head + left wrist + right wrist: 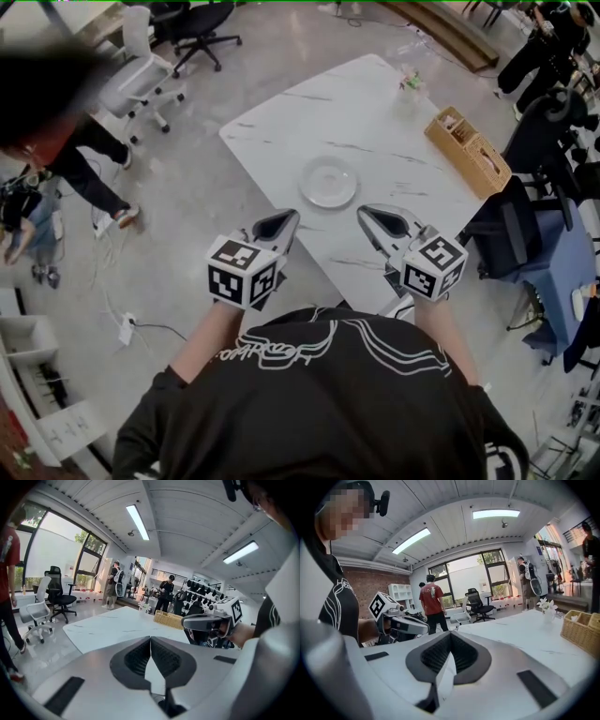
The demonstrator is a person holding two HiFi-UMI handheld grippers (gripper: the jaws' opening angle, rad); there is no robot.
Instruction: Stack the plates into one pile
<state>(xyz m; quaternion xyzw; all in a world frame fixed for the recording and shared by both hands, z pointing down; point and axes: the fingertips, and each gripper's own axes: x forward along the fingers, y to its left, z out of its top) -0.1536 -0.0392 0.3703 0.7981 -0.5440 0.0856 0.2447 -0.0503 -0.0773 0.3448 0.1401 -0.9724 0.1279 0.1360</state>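
A pale round plate pile [329,181] lies near the middle of the white marble table [375,122]; how many plates it holds I cannot tell. My left gripper [286,218] hovers at the table's near edge, just left of and short of the plates, jaws shut with nothing between them. My right gripper [365,213] is level with it on the right side, also shut and empty. Each gripper view shows its own closed jaws, the left gripper [150,639] and the right gripper [451,634], and the other gripper beside it. The plates are hidden in both gripper views.
A wicker basket [467,150] sits at the table's right edge and a small flower vase [410,82] at the far end. A dark chair [511,230] stands right of the table. Office chairs [141,80] and a person [66,141] are on the left, with cables on the floor.
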